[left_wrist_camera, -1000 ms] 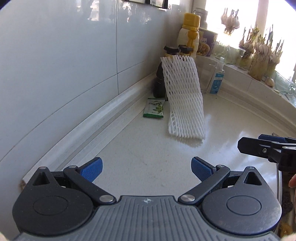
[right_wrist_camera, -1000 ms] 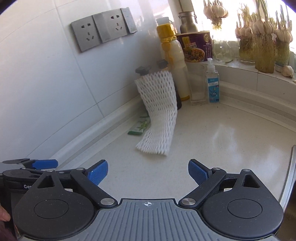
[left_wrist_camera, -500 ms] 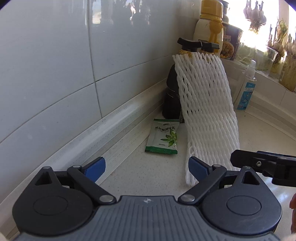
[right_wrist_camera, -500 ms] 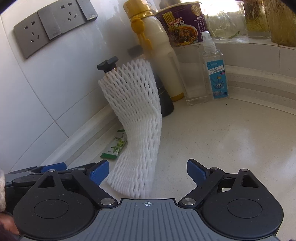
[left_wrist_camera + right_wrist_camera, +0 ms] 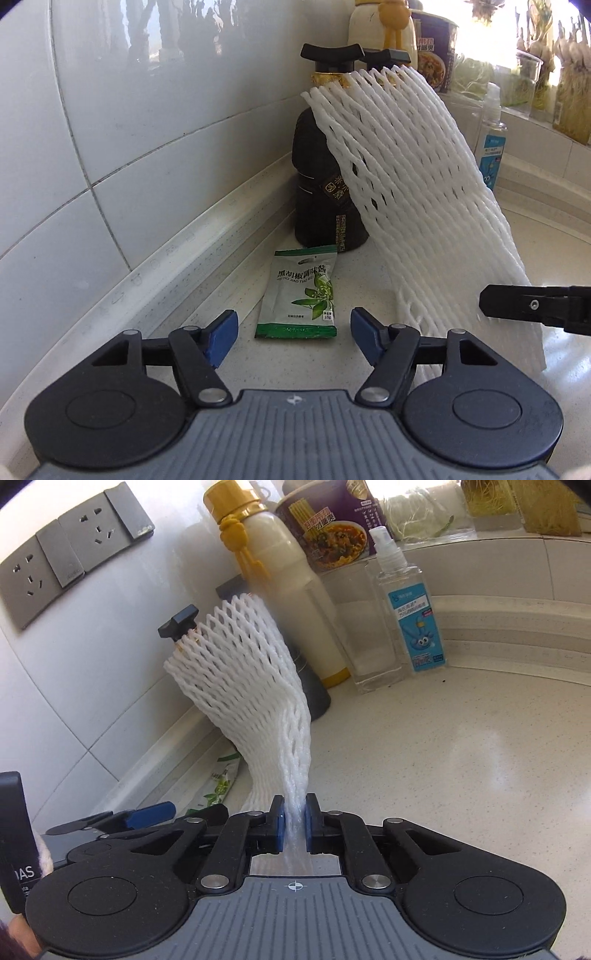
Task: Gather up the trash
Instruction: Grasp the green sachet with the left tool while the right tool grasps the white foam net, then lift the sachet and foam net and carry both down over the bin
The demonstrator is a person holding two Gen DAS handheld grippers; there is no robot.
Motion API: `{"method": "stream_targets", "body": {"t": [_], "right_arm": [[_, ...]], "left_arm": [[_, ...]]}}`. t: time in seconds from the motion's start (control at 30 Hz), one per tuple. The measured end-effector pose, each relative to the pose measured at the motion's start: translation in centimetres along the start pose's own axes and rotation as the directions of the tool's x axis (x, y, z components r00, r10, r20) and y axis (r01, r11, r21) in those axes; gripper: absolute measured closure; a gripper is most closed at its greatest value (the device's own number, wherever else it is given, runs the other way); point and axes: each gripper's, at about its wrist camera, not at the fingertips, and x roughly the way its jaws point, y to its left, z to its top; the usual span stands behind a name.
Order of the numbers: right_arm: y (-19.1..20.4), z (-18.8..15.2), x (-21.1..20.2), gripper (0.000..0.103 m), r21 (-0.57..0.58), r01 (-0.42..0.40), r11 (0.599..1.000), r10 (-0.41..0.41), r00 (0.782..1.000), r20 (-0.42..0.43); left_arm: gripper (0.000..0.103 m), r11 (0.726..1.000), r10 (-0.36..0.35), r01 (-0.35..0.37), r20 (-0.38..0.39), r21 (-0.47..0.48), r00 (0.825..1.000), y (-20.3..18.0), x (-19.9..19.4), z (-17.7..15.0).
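Note:
A white foam net sleeve (image 5: 413,192) leans against a dark bottle (image 5: 325,192) on the counter by the tiled wall. A green and white seasoning sachet (image 5: 301,295) lies flat in front of the bottle. My left gripper (image 5: 291,332) is open, its blue fingers either side of the sachet's near end. My right gripper (image 5: 294,823) is shut on the lower end of the foam net (image 5: 255,686); it shows in the left wrist view (image 5: 535,306) at the right. The sachet (image 5: 218,782) peeks out left of the net.
Behind the net stand a cream bottle with a yellow cap (image 5: 280,576), an instant noodle cup (image 5: 328,535), a clear glass (image 5: 369,635) and a small spray bottle (image 5: 410,605). Wall sockets (image 5: 66,554) sit on the tiles. A raised ledge (image 5: 517,624) runs along the back.
Both grippers moved forward toward the wall. My right gripper closed on the bottom of the foam net. My left gripper came up to the sachet and stayed open.

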Motion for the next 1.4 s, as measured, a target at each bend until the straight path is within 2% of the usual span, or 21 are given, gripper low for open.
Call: {"method": "stream_targets", "body": {"t": [0.17, 0.23, 0.27, 0.33, 0.5, 0.53, 0.6, 0.77, 0.8, 0.87, 0.9, 1.13, 1.4], "right_arm": [[-0.8, 0.2, -0.9, 0.093, 0.006, -0.009, 1.000, 0.009, 1.000, 0.013], [-0.9, 0.2, -0.8, 0.086, 0.012, -0.013, 1.000, 0.013, 1.000, 0.002], [-1.0, 0.2, -0.8, 0.086, 0.018, -0.019, 1.000, 0.019, 1.000, 0.000], [-1.2, 0.3, -0.5, 0.083, 0.033, -0.033, 0.999, 0.033, 0.999, -0.008], [-1.4, 0.3, 0.1, 0.072, 0.059, -0.046, 0.997, 0.047, 0.999, -0.013], [-1.4, 0.3, 0.2, 0.070, 0.065, -0.045, 0.997, 0.046, 0.999, -0.013], [-1.6, 0.3, 0.5, 0.069, 0.085, -0.048, 0.995, 0.049, 0.999, -0.017], [-1.8, 0.2, 1.1, 0.070, 0.116, -0.060, 0.991, 0.062, 0.998, -0.015], [-1.8, 0.2, 1.1, 0.073, 0.115, -0.058, 0.992, 0.060, 0.998, -0.016], [-1.7, 0.2, 1.1, 0.086, 0.106, -0.056, 0.993, 0.058, 0.998, -0.021], [-1.6, 0.2, 0.9, 0.091, 0.104, -0.058, 0.993, 0.061, 0.998, -0.019], [-0.9, 0.7, -1.8, 0.092, 0.102, -0.081, 0.992, 0.079, 0.997, 0.021], [0.6, 0.7, -6.3, 0.093, 0.111, -0.064, 0.992, 0.060, 0.997, 0.043]], "left_arm": [[0.039, 1.000, -0.016, 0.016, -0.006, -0.019, 1.000, -0.1, 0.3, 0.5], [0.044, 0.999, -0.032, 0.032, -0.005, -0.020, 0.999, -0.4, 0.4, 0.6], [0.046, 0.999, -0.040, 0.040, -0.006, -0.025, 0.999, -0.4, 0.4, 0.8], [0.056, 0.998, -0.050, 0.050, -0.008, -0.034, 0.999, -0.4, 0.5, 1.0], [0.059, 0.998, -0.040, 0.040, -0.014, -0.041, 0.999, -0.7, 0.4, 1.3], [0.064, 0.998, -0.040, 0.040, -0.011, -0.043, 0.999, -0.6, 0.5, 1.3], [0.066, 0.999, -0.032, 0.031, -0.007, -0.042, 0.999, -0.9, 0.5, 1.2], [0.070, 0.999, -0.014, 0.014, 0.003, -0.041, 1.000, -1.6, 0.6, 1.3], [0.071, 0.999, -0.010, 0.010, 0.007, -0.043, 1.000, -1.8, 0.6, 1.3], [0.075, 0.999, -0.004, 0.005, 0.012, -0.042, 1.000, -2.0, 0.4, 1.2], [0.088, 0.999, -0.007, 0.007, 0.011, -0.041, 1.000, -2.1, 0.4, 1.2], [0.091, 0.999, -0.013, 0.014, 0.017, -0.050, 1.000, -2.5, -0.8, 1.2], [0.091, 0.997, -0.054, 0.055, 0.019, -0.062, 0.998, -3.1, -5.0, 1.0]]}}
